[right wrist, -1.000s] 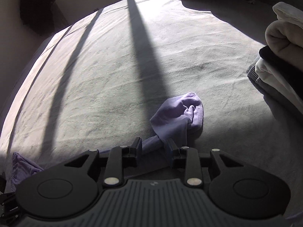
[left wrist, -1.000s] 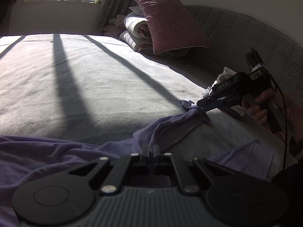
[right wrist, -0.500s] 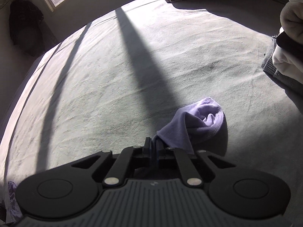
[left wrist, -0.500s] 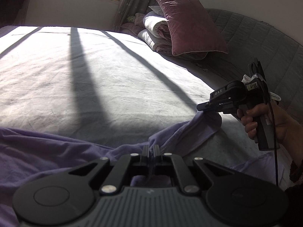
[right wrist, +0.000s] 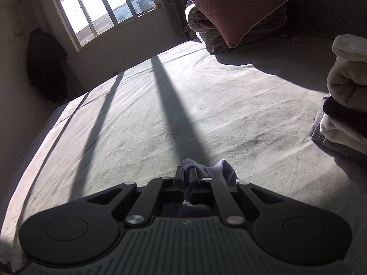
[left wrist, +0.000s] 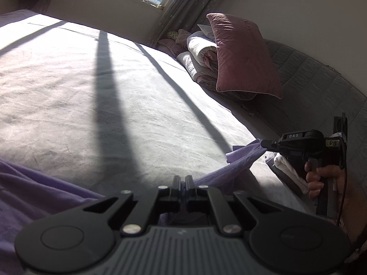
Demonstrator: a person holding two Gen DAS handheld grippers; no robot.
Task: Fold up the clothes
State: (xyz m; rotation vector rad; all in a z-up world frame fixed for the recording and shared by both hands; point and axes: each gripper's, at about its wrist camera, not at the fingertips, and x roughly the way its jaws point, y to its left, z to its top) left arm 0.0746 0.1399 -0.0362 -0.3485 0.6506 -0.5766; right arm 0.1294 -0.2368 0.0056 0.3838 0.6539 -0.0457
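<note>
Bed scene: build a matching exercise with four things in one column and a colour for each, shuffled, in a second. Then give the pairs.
Things:
1. garment
2. pillow
3. sheet
4. coat on the wall

Colours:
A. black
B. dusty pink
C. purple
D. pale grey

Pairs: 1-C, 2-B, 3-D, 4-A

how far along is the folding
Done: a folded stack sits at the bed's right edge. In hand: both the left gripper and right gripper are shut on the purple garment. Left: it is unfolded, still to be laid flat and folded.
</note>
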